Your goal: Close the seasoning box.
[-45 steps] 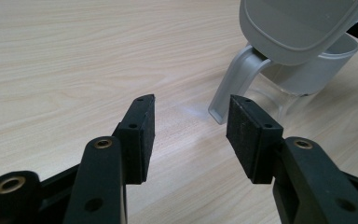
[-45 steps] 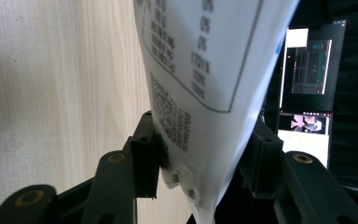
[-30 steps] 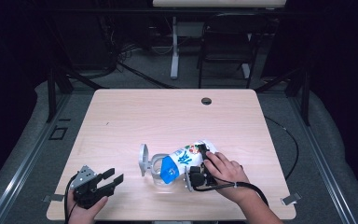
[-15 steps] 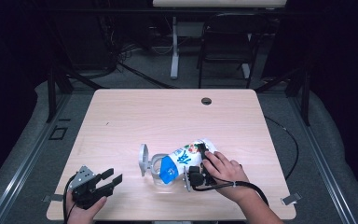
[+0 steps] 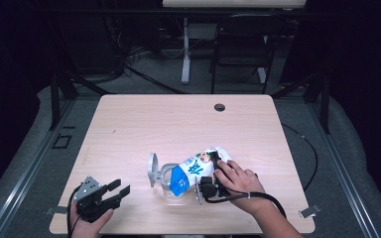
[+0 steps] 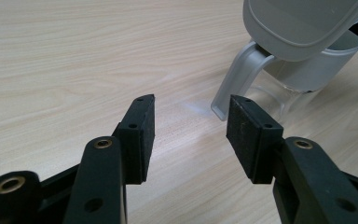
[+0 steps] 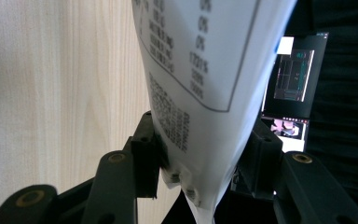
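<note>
Milk carton (image 5: 194, 168) lies tipped, spout-end over the clear jug (image 5: 164, 179) near the table's (image 5: 144, 119) front middle, clamped at its base by the right gripper (image 7: 200, 154). Pouring well probably means a steady tilt over the jug's mouth (its hinged lid stands open). Left gripper (image 6: 189, 135) rests wide and empty; any liquid stream is hard to make out.

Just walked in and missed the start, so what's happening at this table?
A person works with tongs in each hand. The right tongs grip a blue and white pouch, tipped over a clear jug whose lid stands open. The left tongs rest open near the table's front edge, aimed at the jug, holding nothing.
</note>
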Demonstrator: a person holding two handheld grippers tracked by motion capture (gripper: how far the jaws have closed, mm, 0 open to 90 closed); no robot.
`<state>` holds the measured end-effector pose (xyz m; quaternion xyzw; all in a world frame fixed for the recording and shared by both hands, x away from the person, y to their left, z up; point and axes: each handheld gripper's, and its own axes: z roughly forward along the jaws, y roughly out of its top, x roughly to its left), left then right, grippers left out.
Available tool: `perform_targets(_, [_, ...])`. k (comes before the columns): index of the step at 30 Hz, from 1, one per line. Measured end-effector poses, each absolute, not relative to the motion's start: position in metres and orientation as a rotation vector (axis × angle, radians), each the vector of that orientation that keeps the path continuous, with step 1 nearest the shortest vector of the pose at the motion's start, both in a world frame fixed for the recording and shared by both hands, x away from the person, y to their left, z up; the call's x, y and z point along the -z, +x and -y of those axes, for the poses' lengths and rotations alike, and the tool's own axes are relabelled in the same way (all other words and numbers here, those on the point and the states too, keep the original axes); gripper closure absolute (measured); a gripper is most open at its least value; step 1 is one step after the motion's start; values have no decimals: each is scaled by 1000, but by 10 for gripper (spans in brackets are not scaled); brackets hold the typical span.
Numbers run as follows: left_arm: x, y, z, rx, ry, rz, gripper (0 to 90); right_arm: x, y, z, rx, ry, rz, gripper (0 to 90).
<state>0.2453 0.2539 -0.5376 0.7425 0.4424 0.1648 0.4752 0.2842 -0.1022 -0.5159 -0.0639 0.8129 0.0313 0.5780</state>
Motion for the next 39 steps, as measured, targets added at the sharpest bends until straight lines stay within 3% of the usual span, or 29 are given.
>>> perform_targets(39, [543,245,-252,-390,1812,-1087,517,510,284,96,21,-233,-1865,556])
